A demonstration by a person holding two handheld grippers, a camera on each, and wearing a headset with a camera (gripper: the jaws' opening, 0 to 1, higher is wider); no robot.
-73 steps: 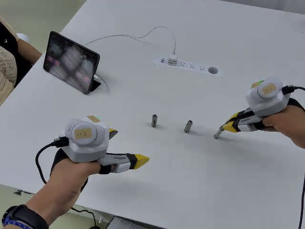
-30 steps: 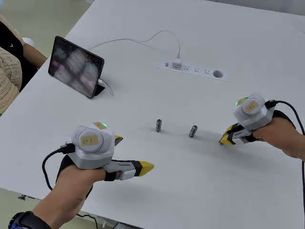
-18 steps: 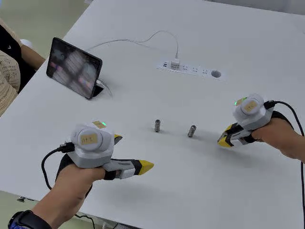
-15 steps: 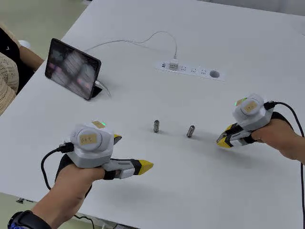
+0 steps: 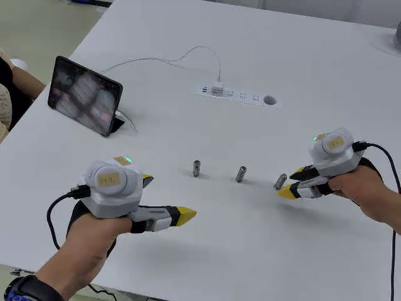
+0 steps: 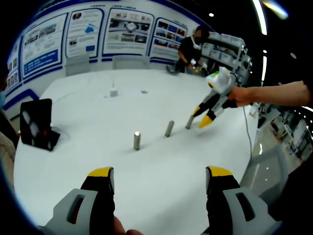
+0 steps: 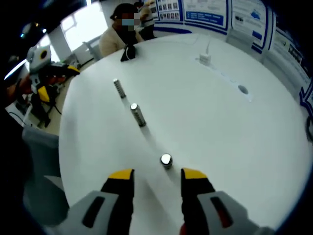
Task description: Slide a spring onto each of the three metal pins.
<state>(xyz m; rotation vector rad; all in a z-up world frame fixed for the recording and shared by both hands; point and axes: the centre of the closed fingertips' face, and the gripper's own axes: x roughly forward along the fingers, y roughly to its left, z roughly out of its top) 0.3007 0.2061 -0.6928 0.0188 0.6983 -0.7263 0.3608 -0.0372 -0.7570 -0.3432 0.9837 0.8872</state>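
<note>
Three short metal pins stand in a row on the white table (image 5: 219, 251): the left pin (image 5: 197, 168), the middle pin (image 5: 240, 174) and the right pin (image 5: 280, 182). Each looks wrapped in a coil spring. My right gripper (image 5: 289, 185) is open just right of the right pin (image 7: 166, 160), which stands free in front of its yellow tips, with nothing between them (image 7: 157, 175). My left gripper (image 5: 185, 215) hovers low at the near left, open and empty (image 6: 159, 174), facing the row of pins (image 6: 169, 128).
A tablet (image 5: 84, 95) leans on its stand at the far left. A white power strip (image 5: 235, 95) with a plugged-in cable lies behind the pins. A person sits at the table's left side (image 7: 122, 34).
The right gripper brought the third pin down to the table, opened and drew back slightly, so the pin now stands free. The left gripper has stayed put; the camera shifted.
</note>
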